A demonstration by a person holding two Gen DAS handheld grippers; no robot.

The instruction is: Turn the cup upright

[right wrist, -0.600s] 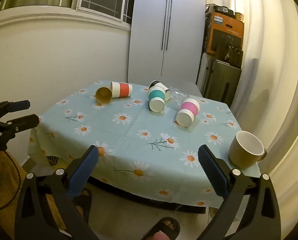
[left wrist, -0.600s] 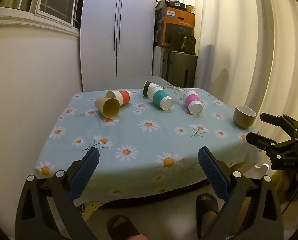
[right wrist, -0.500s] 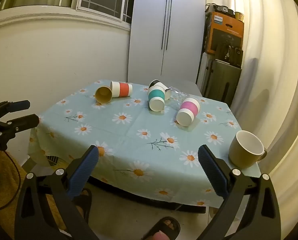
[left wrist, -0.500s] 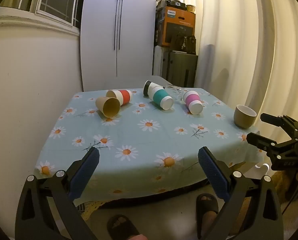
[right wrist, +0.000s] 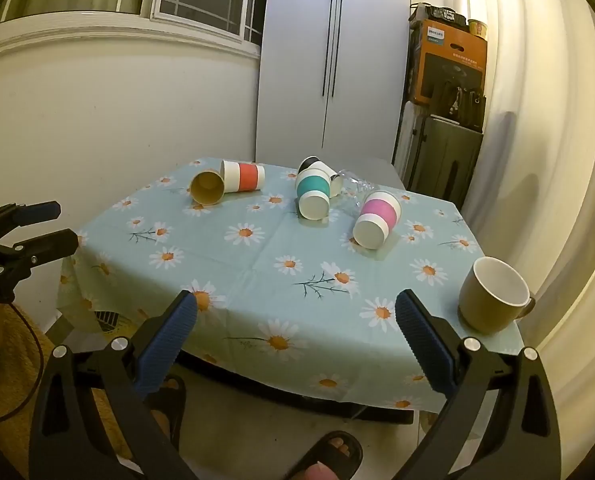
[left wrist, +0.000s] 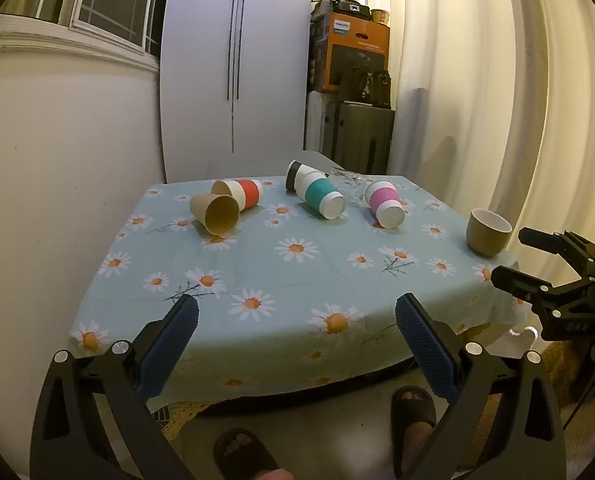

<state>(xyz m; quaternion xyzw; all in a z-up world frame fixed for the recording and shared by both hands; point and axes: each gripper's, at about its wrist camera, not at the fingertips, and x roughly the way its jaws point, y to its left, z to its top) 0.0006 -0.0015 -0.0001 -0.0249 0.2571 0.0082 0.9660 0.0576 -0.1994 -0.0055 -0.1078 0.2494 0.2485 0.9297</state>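
Several cups lie on their sides at the far part of the table: a plain brown paper cup point(left wrist: 215, 213) point(right wrist: 207, 187), a red-banded cup point(left wrist: 244, 193) point(right wrist: 244, 176), a teal-banded cup point(left wrist: 322, 197) point(right wrist: 313, 195), a black-and-white cup point(left wrist: 295, 173) point(right wrist: 313, 165) behind it, and a pink-banded cup point(left wrist: 383, 203) point(right wrist: 376, 219). An olive mug point(left wrist: 488, 231) point(right wrist: 493, 295) stands upright at the right edge. My left gripper point(left wrist: 296, 320) and right gripper point(right wrist: 296, 318) are both open and empty, held before the table's near edge.
A daisy-print tablecloth point(left wrist: 297, 280) point(right wrist: 257, 264) covers the table. A clear glass point(left wrist: 349, 181) point(right wrist: 353, 188) lies between the teal and pink cups. A white wardrobe point(left wrist: 233, 64), stacked boxes point(left wrist: 353, 56) and curtains point(left wrist: 497, 80) stand behind. The person's sandalled feet point(left wrist: 413, 404) are below.
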